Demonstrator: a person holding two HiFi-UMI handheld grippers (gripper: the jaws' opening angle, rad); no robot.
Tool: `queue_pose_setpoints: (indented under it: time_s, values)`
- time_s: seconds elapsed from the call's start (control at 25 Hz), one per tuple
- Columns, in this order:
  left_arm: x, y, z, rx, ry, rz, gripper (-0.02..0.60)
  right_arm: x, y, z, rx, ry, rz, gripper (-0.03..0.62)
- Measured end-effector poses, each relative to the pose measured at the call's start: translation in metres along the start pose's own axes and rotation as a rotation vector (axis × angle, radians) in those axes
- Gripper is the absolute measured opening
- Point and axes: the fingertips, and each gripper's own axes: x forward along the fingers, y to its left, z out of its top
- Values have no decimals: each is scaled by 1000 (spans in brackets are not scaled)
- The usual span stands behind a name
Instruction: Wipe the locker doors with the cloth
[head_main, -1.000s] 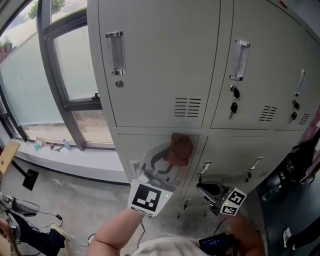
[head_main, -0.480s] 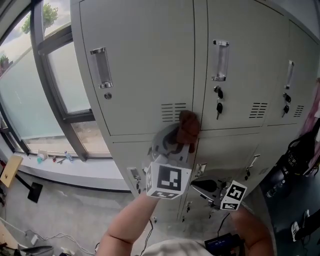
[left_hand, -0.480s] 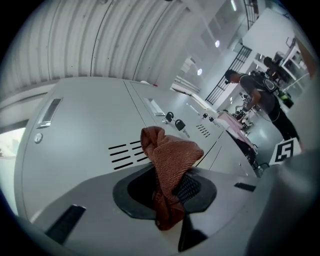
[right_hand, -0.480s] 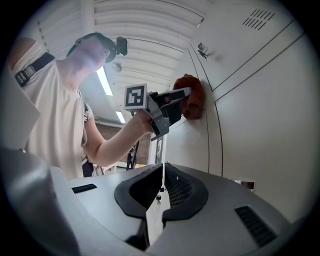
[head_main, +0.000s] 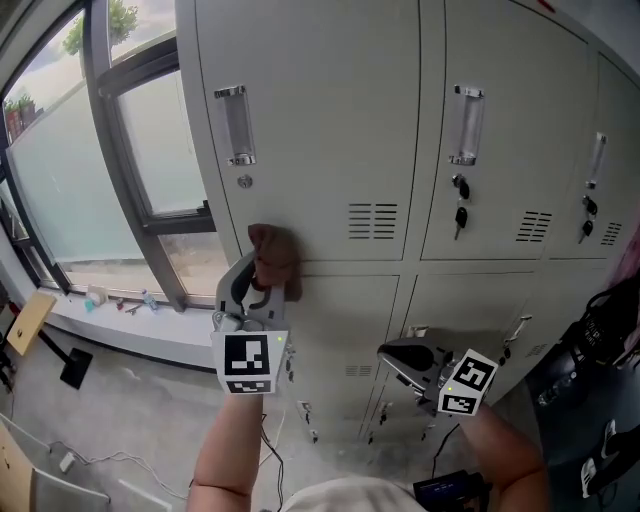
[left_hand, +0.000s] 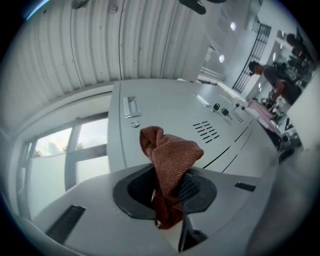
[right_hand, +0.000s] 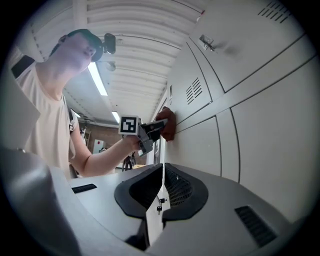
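A rust-brown cloth (head_main: 274, 257) is pressed against the grey locker doors (head_main: 320, 120), low on the upper-left door near its bottom left corner. My left gripper (head_main: 258, 283) is shut on the cloth (left_hand: 170, 165), which bunches up out of the jaws in the left gripper view. My right gripper (head_main: 405, 362) hangs lower, in front of the lower doors, shut with nothing in it (right_hand: 161, 197). The right gripper view looks along the locker front and shows the left gripper (right_hand: 150, 131) holding the cloth (right_hand: 166, 123) on the door.
Each door has a chrome handle (head_main: 235, 125) and a vent grille (head_main: 373, 221); keys hang from a lock (head_main: 460, 214) on the middle door. A window with a dark frame (head_main: 130, 190) and a sill stands left. Dark bags (head_main: 600, 330) lie on the floor at right.
My left gripper has carried the cloth leftward along the bottom of the upper door, from beside the vent to the door's left part. The right gripper has stayed low.
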Motion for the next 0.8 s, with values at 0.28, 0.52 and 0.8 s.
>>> queue_pose_setpoints:
  time_s: [0.28,0.52,0.8]
  values:
    - [-23,71,-18,115,67,282,84,36,36,34,-89,2,136,23]
    - [-1,39,29,198,-45,269,84,39,46,39,-114,5,153,23]
    - [41,-71,89,576,-182,136,84,16,30,42,-91,-11,77,23]
